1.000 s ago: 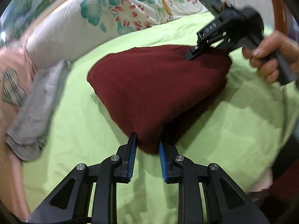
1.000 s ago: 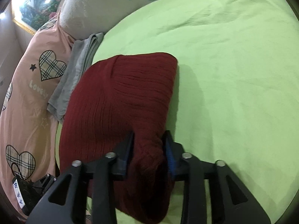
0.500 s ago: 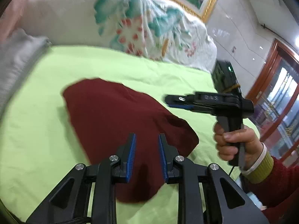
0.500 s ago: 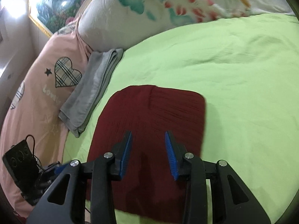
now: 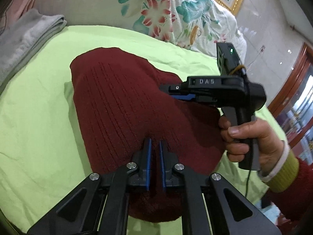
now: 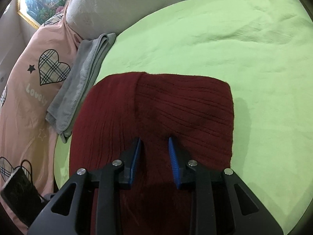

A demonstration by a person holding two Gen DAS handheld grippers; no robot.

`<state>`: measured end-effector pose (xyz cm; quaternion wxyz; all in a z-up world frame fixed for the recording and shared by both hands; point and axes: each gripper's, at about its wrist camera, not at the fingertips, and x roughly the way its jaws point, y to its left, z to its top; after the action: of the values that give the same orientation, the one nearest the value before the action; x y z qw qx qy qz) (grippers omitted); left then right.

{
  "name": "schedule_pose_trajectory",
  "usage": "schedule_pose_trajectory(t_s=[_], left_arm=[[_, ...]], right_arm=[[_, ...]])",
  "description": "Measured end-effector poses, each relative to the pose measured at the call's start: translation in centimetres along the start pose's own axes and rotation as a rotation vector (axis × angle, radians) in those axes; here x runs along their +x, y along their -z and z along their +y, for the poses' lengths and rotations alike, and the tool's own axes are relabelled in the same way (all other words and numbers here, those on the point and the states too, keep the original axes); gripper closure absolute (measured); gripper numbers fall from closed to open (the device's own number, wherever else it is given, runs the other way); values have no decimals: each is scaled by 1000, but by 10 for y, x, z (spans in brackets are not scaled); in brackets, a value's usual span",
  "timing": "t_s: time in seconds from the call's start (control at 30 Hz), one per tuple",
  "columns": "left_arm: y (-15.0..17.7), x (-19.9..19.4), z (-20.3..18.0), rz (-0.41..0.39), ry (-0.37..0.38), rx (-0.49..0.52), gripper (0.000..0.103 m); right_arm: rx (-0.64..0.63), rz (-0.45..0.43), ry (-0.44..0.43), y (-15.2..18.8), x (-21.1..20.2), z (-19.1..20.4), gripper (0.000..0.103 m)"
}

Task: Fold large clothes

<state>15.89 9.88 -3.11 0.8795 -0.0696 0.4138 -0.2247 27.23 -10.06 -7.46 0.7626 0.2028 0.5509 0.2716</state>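
Maroon knit sweater (image 5: 125,105) lies folded on the green sheet (image 5: 39,117). My left gripper (image 5: 154,146), nearly closed, holds nothing I can see; my right gripper (image 6: 154,152) hovers half-open, empty. I'd press flat, smoothing evenly.

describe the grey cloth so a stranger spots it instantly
Start at the green bedsheet. At its edge, against the pink heart-print bedding, lies the grey cloth, folded into a long strip. Unlike the dark red sweater beside it, it is pale and smooth.
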Motion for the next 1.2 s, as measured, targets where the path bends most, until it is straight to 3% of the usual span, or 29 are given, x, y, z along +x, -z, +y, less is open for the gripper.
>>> schedule_pose_trajectory(t_s=[0.17, 0.33, 0.57, 0.83, 0.97, 1.2], left_arm=[[2, 0, -12, 4, -54, 22, 95], [13, -27, -10, 14, -69, 15, 94], [21, -31, 0, 24, -86, 13, 94], [18, -64, 0, -15, -18, -41, 95], [22, -70, -9, -19, 21, -16, 95], [38, -36, -14, 78, -43, 24, 95]], right_arm=[[21, -10, -15, 0, -10, -2, 74], [38, -57, -19, 16, -49, -3, 72], [82, -102, -21, 32, -86, -15, 72], [7, -70, -55, 50, -91, 6, 71], [-44, -49, -13, 62, -89, 13, 71], [-28, -14, 65, 73, -76, -7, 72]])
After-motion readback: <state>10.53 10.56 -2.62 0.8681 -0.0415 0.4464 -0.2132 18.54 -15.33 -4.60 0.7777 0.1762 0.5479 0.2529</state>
